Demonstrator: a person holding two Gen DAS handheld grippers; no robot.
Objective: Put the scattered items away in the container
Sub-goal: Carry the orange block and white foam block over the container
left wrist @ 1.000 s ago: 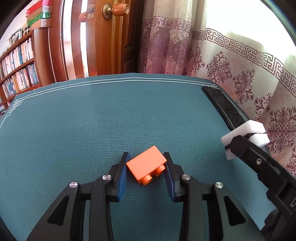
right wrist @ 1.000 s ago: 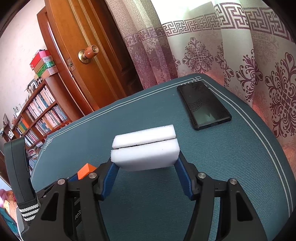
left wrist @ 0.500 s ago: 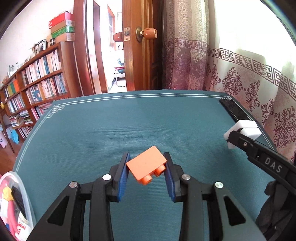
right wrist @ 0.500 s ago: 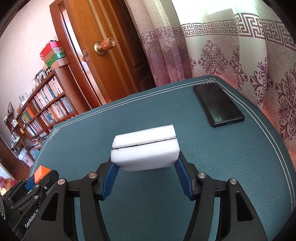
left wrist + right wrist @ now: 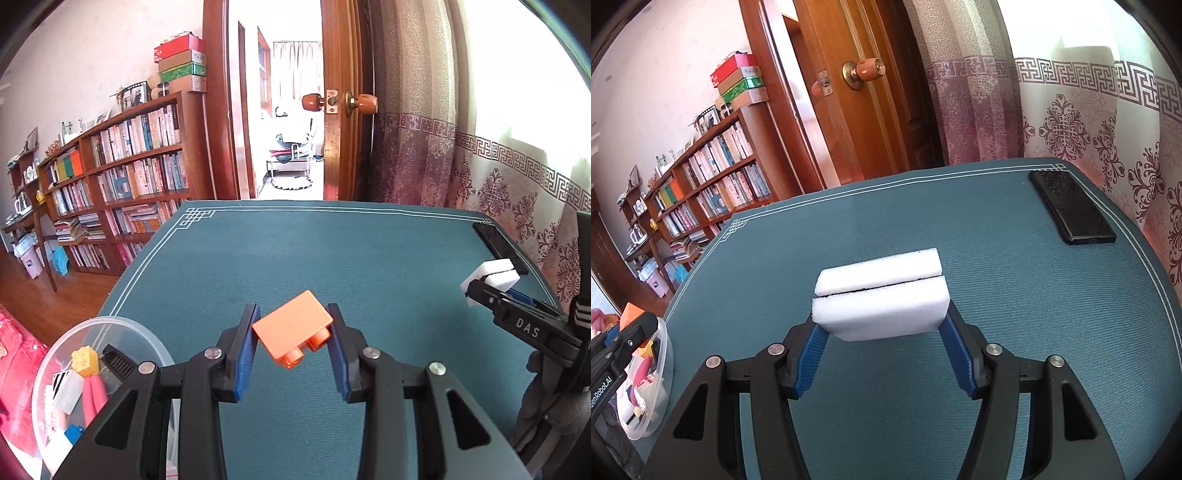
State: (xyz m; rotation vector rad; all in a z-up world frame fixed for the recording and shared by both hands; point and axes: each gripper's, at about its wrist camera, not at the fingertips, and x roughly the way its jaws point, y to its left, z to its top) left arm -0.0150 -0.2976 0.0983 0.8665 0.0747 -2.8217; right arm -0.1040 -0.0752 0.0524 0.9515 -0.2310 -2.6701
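My left gripper point(image 5: 291, 339) is shut on an orange toy brick point(image 5: 291, 334), held above the teal table mat point(image 5: 332, 251). A clear round plastic container point(image 5: 92, 326) sits at the table's left edge, just left of that gripper, with a yellow brick point(image 5: 85, 361) and several small items inside. My right gripper point(image 5: 881, 314) is shut on a white foam sponge block point(image 5: 881, 295), raised over the mat. In the right wrist view the container point(image 5: 663, 373) lies at far left, under the left gripper point(image 5: 624, 339). The left wrist view shows the right gripper point(image 5: 491, 284) at far right.
A black phone point(image 5: 1071, 206) lies near the mat's back right corner, close to the patterned curtain point(image 5: 1089, 103). A bookshelf point(image 5: 122, 177) and an open wooden door point(image 5: 343, 99) stand beyond the table. The table's left edge drops to a wooden floor point(image 5: 40, 295).
Both grippers have swung left with their loads. The container has come into view at the lower left of both wrist views. Neither grip has changed.
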